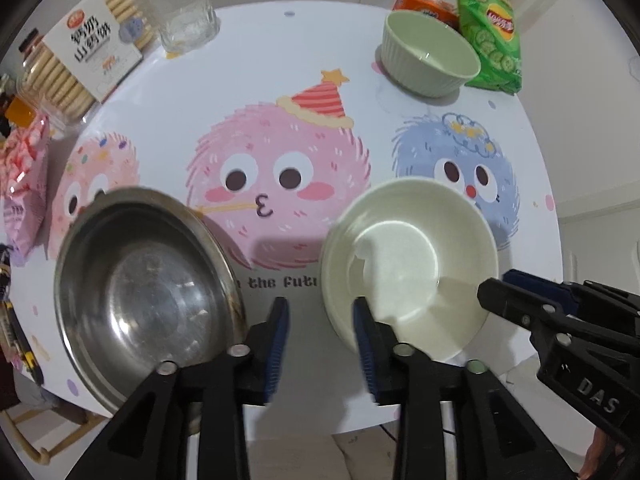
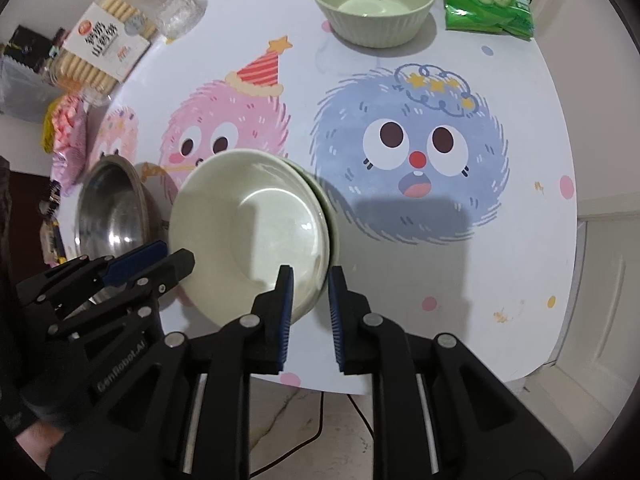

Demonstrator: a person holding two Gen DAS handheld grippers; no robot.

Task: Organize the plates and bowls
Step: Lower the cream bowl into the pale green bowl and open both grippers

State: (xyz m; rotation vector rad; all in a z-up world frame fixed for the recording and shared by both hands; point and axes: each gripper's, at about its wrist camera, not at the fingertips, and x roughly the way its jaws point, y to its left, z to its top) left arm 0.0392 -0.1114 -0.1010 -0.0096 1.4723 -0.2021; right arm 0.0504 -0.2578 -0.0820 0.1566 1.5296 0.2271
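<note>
Three bowls are showing on my feeds, all sitting on the round desk [image 1: 304,40] with the cartoon fuzzballs printed on it. My right claw [image 2: 310,292] is straddling the near rim of the white bowl [image 2: 248,232], one pad inside and one outside, with a visible gap to the rim on the outer side, so I am calling it released and not yet clamping. That white bowl is sitting at the near edge of the desk, and from the right wrist view it seems to be nesting in a second pale dish whose rim is peeking out on its far right side. My left claw [image 1: 322,332] is hanging spread wide and gripping nothing, hovering between the white bowl [image 1: 408,264] and the steel bowl [image 1: 148,296], which is lying just left of it. I am seeing the ribbed green bowl [image 1: 430,54] well apart at the far side, beside a green chip bag [image 1: 490,32]. A cracker pack [image 1: 90,52] and a drinking glass [image 1: 188,12] are standing at the far left
</note>
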